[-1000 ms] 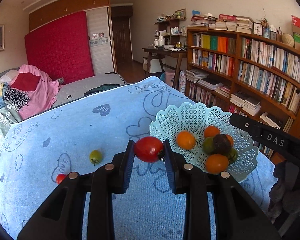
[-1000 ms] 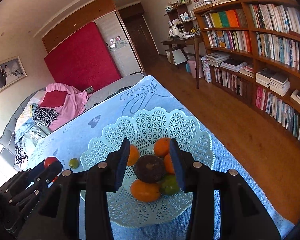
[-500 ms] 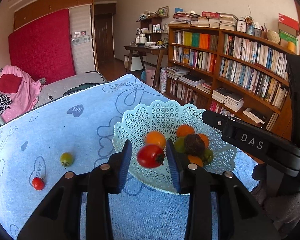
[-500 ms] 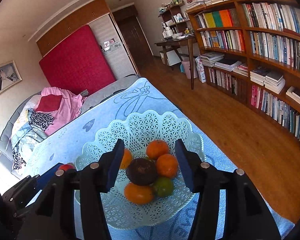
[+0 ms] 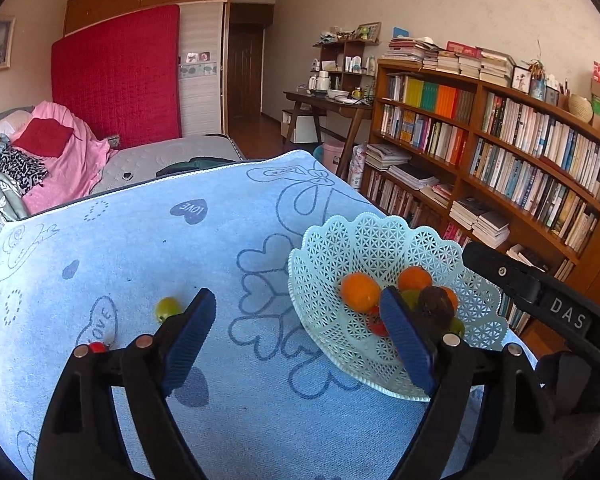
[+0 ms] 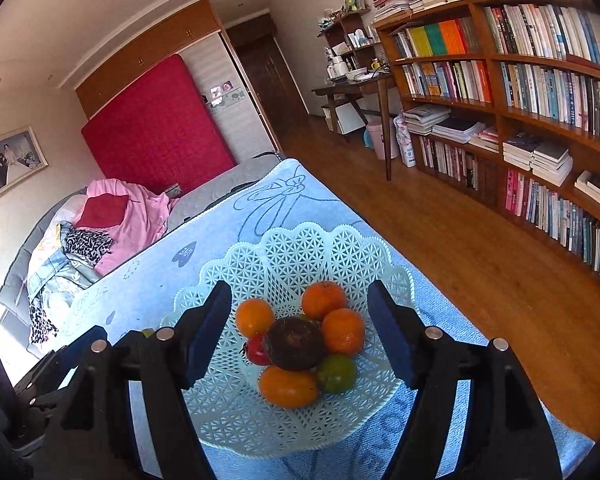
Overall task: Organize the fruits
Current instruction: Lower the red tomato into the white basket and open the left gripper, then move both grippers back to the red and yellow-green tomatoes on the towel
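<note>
1. The basket (image 6: 284,248) sits near the right edge of the blue cloth (image 5: 148,248), its scalloped rim almost at that edge, where the wooden floor (image 6: 440,240) begins.
2. Left of the basket the cloth is mostly bare, broad open room up to its far edge, where the bed (image 5: 168,156) starts.
3. The left gripper (image 5: 296,334) has just been opening; its jaws stand released and wide with nothing between them, the right finger over the basket's near rim.
4. The right gripper (image 6: 300,328) has also just been opening; its jaws stand apart above the heaped fruit, pressing on none.
5. In the basket: four oranges (image 6: 254,317), one dark brown fruit (image 6: 296,344), one green fruit (image 6: 336,374) and one red tomato (image 6: 257,350) tucked at the pile's left side.
6. On the cloth: one green tomato (image 5: 167,308) just beside the left finger, and what seems a small red one (image 5: 97,347), mostly hidden behind the gripper.
</note>
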Motion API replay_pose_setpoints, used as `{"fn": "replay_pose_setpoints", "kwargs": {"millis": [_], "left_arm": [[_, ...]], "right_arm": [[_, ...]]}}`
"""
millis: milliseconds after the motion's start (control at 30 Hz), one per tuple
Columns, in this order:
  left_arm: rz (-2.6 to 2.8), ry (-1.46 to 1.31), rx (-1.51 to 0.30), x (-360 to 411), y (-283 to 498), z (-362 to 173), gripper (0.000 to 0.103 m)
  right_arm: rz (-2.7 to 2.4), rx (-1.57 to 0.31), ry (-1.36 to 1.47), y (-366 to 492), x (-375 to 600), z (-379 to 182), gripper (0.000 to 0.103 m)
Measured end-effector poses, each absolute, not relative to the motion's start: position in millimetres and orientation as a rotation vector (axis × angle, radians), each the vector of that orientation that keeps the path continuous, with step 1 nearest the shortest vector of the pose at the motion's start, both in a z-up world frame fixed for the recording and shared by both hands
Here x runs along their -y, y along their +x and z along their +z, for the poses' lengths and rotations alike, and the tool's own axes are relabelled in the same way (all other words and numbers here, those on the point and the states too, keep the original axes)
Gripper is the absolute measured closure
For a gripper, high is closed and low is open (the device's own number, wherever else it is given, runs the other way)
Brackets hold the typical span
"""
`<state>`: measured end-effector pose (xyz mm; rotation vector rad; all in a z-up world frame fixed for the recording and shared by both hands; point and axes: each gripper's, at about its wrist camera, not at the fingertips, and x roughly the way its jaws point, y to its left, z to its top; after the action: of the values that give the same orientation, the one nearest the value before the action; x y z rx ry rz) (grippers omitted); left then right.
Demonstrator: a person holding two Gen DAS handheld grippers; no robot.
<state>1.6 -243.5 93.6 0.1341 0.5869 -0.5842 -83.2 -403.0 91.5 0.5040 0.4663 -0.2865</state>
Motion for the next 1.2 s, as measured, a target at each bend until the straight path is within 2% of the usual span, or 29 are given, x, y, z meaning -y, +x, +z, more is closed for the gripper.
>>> {"fn": "replay_pose_setpoints", "kwargs": {"millis": [133,333,933,1200], "left_arm": [[-0.549,0.122,-0.58,236,5,97,0.012],[-0.527,0.107,-0.574,228,7,103,0.012],[-0.433,0.049,-0.59,191,25,116,0.012],[-0.367,0.06,-0.623,162,33,106,0.012]], "right_arm": [[-0.273,-0.447,0.487,-85,396,95,0.031],[-0.257,-0.426,0.466,-87,388,99,0.027],[-0.224,-0.403,0.323,-85,346,106,0.027],[-0.207,-0.414,0.308,-83,337,104,0.027]]}}
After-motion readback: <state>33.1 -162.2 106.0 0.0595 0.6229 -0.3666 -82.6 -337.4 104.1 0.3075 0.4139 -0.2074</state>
